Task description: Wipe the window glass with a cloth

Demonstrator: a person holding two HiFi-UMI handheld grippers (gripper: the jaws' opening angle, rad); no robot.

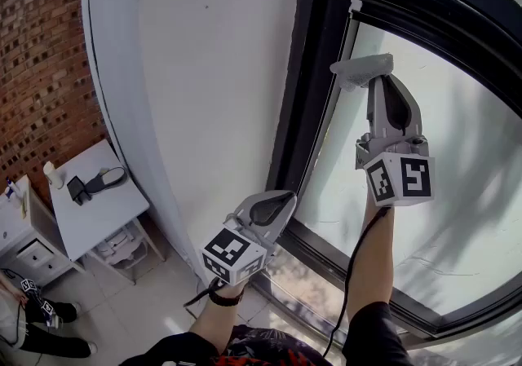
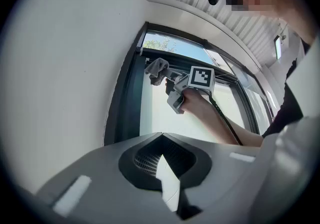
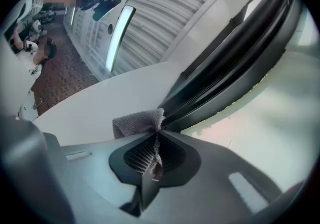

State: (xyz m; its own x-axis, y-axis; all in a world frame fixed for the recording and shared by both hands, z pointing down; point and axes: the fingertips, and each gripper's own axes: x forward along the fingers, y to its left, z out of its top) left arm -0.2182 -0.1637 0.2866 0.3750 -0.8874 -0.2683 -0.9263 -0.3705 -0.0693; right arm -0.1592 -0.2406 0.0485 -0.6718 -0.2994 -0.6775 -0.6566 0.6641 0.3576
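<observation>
Cloth (image 1: 356, 72) in raised right tool (image 1: 377, 79)

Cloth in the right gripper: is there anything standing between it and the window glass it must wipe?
Nothing visible does. The right gripper holds the cloth up against the window glass, at its edge beside the dark frame. No object lies between them.

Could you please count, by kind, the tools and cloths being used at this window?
Tongs: 2. The left tongs are shut and empty, and the right tongs are shut on the cloth.
Cloth: 1, grey.
Total: 3
</observation>
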